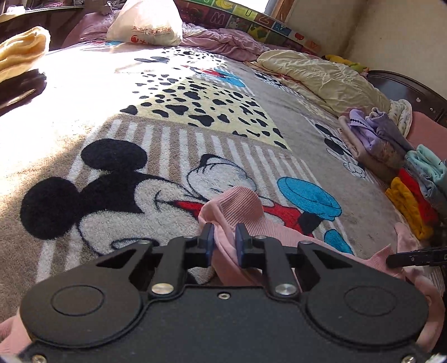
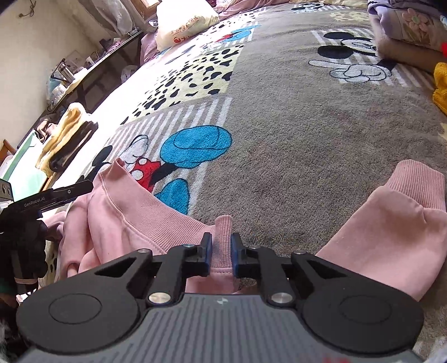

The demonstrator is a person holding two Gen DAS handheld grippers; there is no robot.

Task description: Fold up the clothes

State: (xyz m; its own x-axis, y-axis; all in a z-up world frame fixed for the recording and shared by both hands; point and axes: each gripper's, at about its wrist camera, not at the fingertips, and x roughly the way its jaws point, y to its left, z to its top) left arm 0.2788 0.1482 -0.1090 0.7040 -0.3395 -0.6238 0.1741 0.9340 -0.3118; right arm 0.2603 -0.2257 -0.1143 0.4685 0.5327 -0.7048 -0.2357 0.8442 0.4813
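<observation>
Folded clothes stack (image 1: 413,178) right of pink sweatshirt (image 2: 117,220), well apart

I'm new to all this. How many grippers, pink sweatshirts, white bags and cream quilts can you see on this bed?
Grippers: 2, left gripper and right gripper
Pink sweatshirt: 1
White bag: 1
Cream quilt: 1
Total: 5
</observation>
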